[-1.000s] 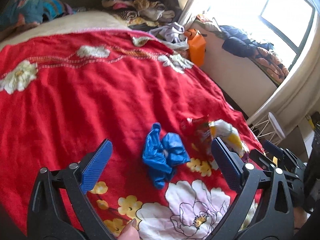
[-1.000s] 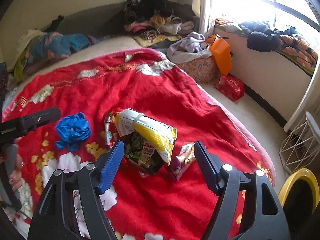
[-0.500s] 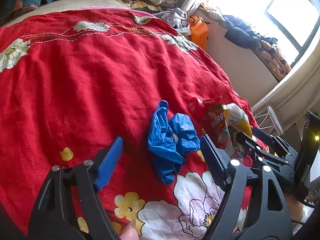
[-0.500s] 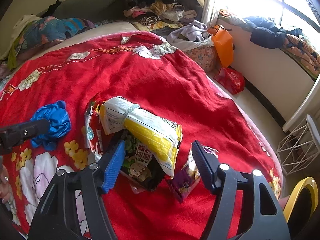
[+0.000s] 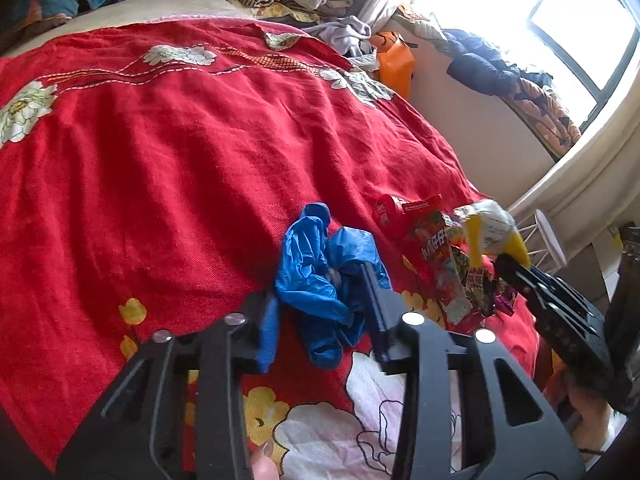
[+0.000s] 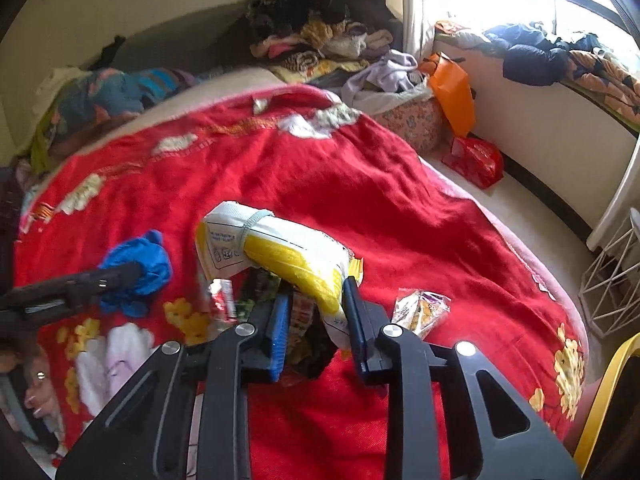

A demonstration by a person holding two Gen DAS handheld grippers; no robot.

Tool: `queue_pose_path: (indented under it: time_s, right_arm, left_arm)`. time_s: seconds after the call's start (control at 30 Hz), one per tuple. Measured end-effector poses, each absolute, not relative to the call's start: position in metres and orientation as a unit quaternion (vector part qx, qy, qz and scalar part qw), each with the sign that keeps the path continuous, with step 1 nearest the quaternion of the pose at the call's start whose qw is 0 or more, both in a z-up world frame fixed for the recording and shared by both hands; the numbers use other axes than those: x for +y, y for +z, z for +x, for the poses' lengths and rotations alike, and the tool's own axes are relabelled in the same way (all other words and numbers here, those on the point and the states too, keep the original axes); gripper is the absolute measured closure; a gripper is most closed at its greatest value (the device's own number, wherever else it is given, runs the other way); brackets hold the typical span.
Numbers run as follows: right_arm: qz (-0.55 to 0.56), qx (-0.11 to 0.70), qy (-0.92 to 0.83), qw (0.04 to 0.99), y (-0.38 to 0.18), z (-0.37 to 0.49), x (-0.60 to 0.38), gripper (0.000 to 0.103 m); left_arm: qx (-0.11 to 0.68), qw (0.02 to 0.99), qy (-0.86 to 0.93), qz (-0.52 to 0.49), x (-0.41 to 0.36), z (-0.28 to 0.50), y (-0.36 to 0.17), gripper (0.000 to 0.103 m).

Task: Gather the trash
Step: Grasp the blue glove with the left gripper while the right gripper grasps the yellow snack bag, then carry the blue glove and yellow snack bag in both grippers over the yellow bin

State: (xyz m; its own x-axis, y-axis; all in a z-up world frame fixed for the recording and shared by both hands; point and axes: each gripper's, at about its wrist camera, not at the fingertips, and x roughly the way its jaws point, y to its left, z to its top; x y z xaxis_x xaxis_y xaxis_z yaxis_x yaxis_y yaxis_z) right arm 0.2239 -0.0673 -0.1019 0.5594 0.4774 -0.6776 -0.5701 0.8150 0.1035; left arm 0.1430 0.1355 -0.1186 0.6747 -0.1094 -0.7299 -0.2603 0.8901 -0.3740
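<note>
Blown-out daylight glare from the window (image 5: 576,28), strong fisheye bending, slight motion blur.

dark wrapper (image 6: 316,344) half hidden behind tongs, blanket (image 6: 360,184) blurred

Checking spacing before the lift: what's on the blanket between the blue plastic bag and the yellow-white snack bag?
Left wrist view: a red snack wrapper lies between the blue plastic bag and the yellow-white snack bag. Right wrist view shows it only blurred.

Home bedroom: bed under a red floral blanket (image 5: 168,152), clothes pile (image 6: 320,36) at the bed's far edge, more clothes on the window ledge (image 6: 532,60), bright window (image 5: 580,12).
</note>
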Motion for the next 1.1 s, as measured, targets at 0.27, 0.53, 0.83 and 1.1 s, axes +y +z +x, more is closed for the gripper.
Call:
queue_pose_path:
  time_s: [0.27, 0.53, 0.83, 1.1]
  right_arm:
    - [-0.007, 0.369, 0.3, 0.88, -0.097, 0.202, -0.09, 0.08]
    - [0.01, 0.365, 0.302, 0.881, -0.092, 0.175, -0.108, 0.08]
    - [0.022, 0.346, 0.294, 0.891, -0.075, 0.156, -0.126, 0.081]
    - [0.041, 0.328, 0.267, 0.905, -0.06, 0.149, -0.158, 0.081]
  left_arm:
    - [0.38, 0.896, 0.033, -0.228, 0.135, 0.139, -0.099, 0.093]
    - [0.356, 0.91, 0.008, -0.215, 0.12, 0.138, -0.074, 0.093]
    - [0.336, 0.92, -0.014, -0.203, 0.101, 0.134, -0.052, 0.093]
    - [0.326, 0.925, -0.041, -0.188, 0.077, 0.132, -0.037, 0.093]
